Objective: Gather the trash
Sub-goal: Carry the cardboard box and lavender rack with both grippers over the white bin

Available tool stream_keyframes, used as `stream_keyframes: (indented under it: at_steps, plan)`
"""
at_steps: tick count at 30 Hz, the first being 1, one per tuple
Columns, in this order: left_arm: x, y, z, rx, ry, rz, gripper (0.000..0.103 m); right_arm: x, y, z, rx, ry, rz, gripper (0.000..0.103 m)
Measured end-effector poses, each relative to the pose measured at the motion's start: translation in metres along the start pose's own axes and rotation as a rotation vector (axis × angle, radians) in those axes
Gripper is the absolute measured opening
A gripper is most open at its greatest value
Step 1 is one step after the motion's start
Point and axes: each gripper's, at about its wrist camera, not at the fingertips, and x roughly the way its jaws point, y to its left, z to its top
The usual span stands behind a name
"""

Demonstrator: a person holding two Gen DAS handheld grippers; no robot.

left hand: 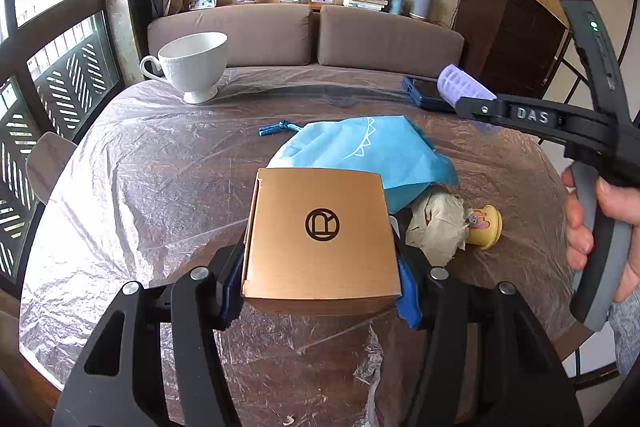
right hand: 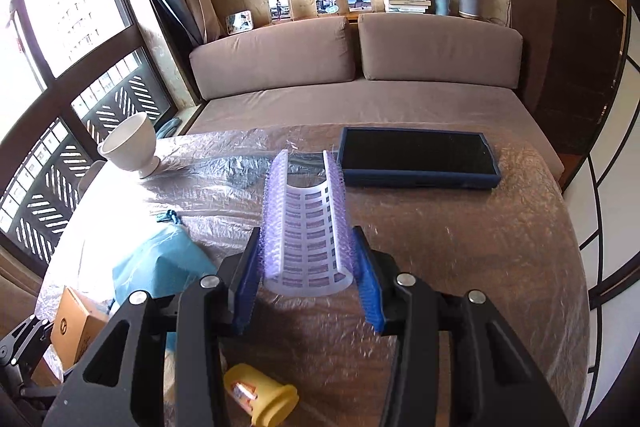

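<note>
- Cardboard, tan and square, makes up the small box (left hand: 322,235) with a round black logo on its lid; in the left wrist view the left gripper (left hand: 320,291) is closed on its two sides, blue pads pressed against it, above the round table (left hand: 152,187) under crinkled clear plastic sheeting.
- Just behind the box lies a light blue fabric drawstring bag (left hand: 360,155); to its right sit a crumpled beige paper wad (left hand: 436,223) and, touching it, a small yellow plastic cup (left hand: 486,227) on its side.
- A white footed porcelain teacup (left hand: 192,67) stands at the far left of the table.
- At the right edge, a hand (left hand: 600,223) holds the right gripper (left hand: 476,99), which carries a lilac plastic hair roller (left hand: 460,83).
- In the right wrist view the right gripper (right hand: 306,267) is partly closed, its pads clamping the spiky hair roller (right hand: 306,227) above the table (right hand: 460,247).
- Beyond it a dark tablet in a blue case (right hand: 418,157) lies flat near the far edge.
- The blue bag (right hand: 160,267), the box (right hand: 76,327) and the yellow cup (right hand: 260,395) sit lower left.
</note>
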Motion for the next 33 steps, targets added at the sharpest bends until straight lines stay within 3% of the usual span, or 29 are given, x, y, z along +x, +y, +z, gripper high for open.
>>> stream_keyframes:
  at_steps: [25, 33]
  plan:
    - [-0.025, -0.006, -0.020, -0.060, -0.007, 0.052, 0.060, -0.057, 0.005, -0.056, -0.003, -0.001, 0.095, 0.043]
    - [-0.043, -0.004, -0.033, -0.048, -0.016, 0.027, 0.060, -0.086, 0.018, -0.083, 0.001, -0.011, 0.088, 0.043]
